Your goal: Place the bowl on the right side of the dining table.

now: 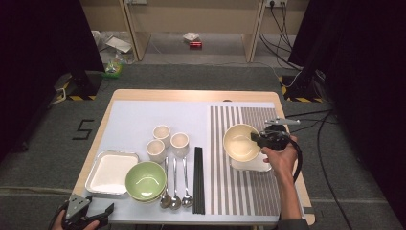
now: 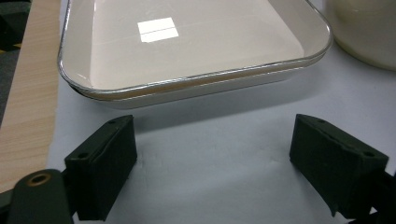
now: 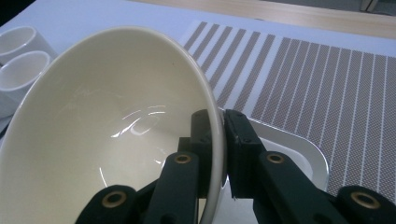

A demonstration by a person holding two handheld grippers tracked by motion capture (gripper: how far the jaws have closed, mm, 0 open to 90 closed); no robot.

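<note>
A cream bowl (image 1: pixel 241 142) (image 3: pixel 107 135) hangs tilted over a white square tray (image 1: pixel 258 165) (image 3: pixel 294 149) on the striped mat. My right gripper (image 1: pixel 257 138) (image 3: pixel 218 135) is shut on the bowl's rim, one jaw inside and one outside. My left gripper (image 1: pixel 98 212) (image 2: pixel 212 158) rests at the table's front left corner, open, with nothing between its jaws. Just ahead of it lies another white square tray (image 1: pixel 111 171) (image 2: pixel 196 46).
A green bowl (image 1: pixel 146 180) sits on a stack beside the left tray. Three white cups (image 1: pixel 167 140), three spoons (image 1: pixel 175 184) and black chopsticks (image 1: pixel 198 179) lie mid-table. The striped placemat (image 1: pixel 244 158) covers the right half.
</note>
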